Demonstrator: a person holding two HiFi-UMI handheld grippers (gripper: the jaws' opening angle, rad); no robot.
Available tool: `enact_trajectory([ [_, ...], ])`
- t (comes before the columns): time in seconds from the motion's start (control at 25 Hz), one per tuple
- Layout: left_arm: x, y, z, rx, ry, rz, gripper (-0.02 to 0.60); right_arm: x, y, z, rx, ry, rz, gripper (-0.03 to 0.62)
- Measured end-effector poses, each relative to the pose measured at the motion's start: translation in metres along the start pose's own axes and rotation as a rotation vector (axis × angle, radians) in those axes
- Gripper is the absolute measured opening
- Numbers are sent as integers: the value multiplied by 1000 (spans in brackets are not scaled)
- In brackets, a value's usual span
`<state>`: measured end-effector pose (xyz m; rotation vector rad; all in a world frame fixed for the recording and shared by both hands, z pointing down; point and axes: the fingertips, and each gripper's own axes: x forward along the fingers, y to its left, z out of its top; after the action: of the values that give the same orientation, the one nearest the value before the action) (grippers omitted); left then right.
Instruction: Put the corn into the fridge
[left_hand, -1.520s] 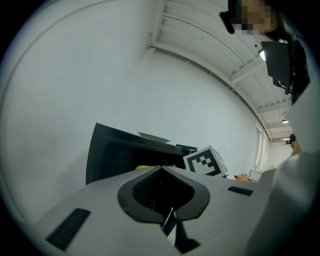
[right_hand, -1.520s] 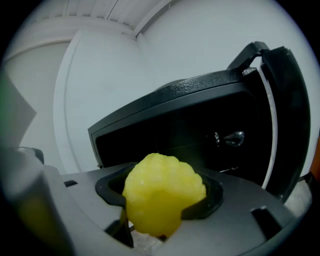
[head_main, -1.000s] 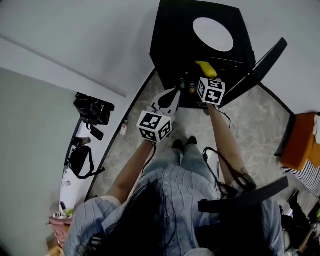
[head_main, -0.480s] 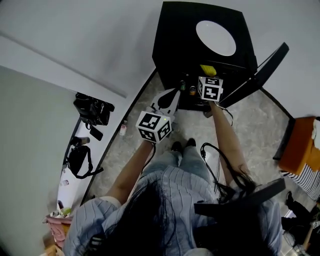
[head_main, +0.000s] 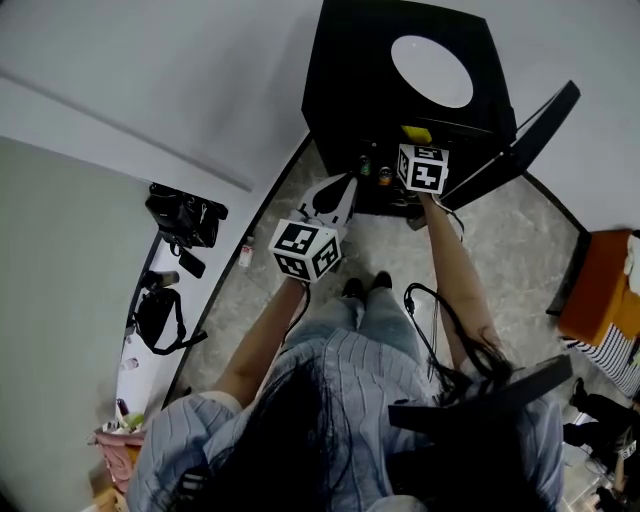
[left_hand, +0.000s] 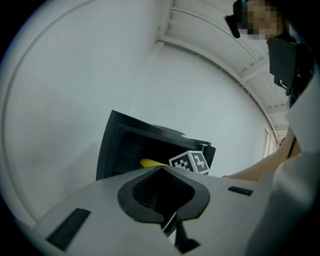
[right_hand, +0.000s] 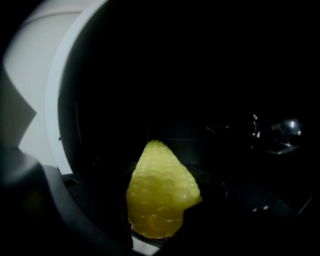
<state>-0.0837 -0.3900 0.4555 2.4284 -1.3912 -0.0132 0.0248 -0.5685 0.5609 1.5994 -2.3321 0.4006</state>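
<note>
A yellow corn cob (right_hand: 160, 195) points into the dark inside of the black fridge (head_main: 350, 90), and my right gripper (right_hand: 156, 227) is shut on its near end. From the head view only a bit of the corn (head_main: 416, 133) shows at the fridge's opening, just beyond the right gripper (head_main: 416, 145). My left gripper (head_main: 345, 188) hangs lower and to the left, outside the fridge, jaws together and holding nothing. Over the left gripper (left_hand: 162, 197), the corn (left_hand: 151, 163) shows in the open fridge (left_hand: 112, 150).
The fridge door (head_main: 530, 125) stands swung open to the right. A white round plate (head_main: 432, 70) lies on the fridge top. Small bottles (head_main: 372, 172) stand low in the opening. Something shiny (right_hand: 280, 131) glints deep inside. Bags (head_main: 185, 218) lie along the left wall.
My right gripper has pushed the corn farther into the fridge, so less of it shows from above. The left gripper has drifted slightly left.
</note>
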Motion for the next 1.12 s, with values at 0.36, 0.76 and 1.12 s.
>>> enact_trajectory([
  [0.36,-3,4,1,2,0,4,8,-5,-2,3,15,-23,-16,265],
  [0.76,-5,7,1,-7,-2,4,8,-29,-2,11,88,-101,-10,265],
  [1.12,1,5,3,-16,-1,-13,8,-38,2,3,23,-79,-10,262],
])
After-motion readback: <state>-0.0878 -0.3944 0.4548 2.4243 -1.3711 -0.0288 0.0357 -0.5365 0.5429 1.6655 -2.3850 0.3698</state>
